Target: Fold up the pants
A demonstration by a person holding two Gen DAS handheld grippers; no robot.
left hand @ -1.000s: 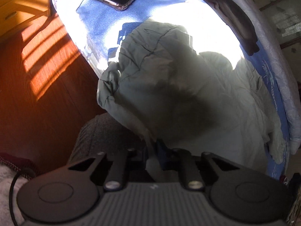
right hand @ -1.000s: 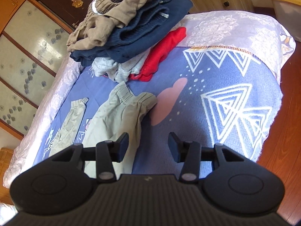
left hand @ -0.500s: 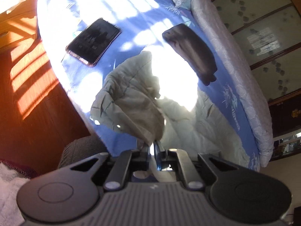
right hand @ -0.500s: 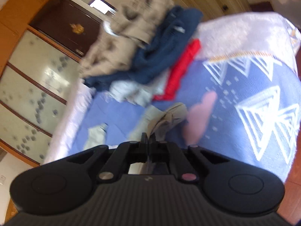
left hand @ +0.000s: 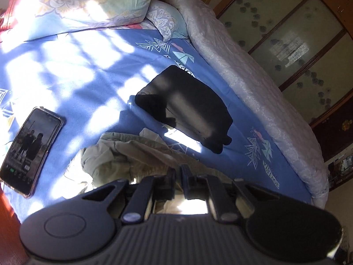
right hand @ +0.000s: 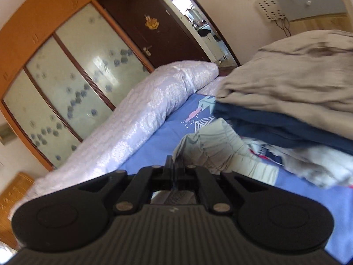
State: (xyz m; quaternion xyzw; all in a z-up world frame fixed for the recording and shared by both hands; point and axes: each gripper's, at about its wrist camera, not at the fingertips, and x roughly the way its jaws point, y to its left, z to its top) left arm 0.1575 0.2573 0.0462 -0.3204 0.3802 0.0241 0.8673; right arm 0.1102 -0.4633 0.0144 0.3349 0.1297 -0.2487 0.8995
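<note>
The pale grey-green pants (left hand: 123, 156) lie bunched on the blue patterned bed sheet (left hand: 92, 81), just ahead of my left gripper (left hand: 178, 172). The left gripper is shut on a fold of the pants and holds it over the bed. In the right wrist view my right gripper (right hand: 174, 165) is shut on the other end of the pants (right hand: 218, 145), whose ribbed waistband lifts off the sheet right at the fingertips.
A phone (left hand: 28, 148) lies on the sheet at the left edge of the bed. A folded black garment (left hand: 187, 106) lies beyond the pants. Pillows (left hand: 88, 0) sit at the head. A pile of clothes (right hand: 293, 101) rises at the right. A rolled lilac quilt (right hand: 136, 114) runs along the far side.
The right gripper closed on the pants' waistband and lifted toward the clothes pile. The left gripper, still shut on the pants, carried its end up onto the bed toward the pillows.
</note>
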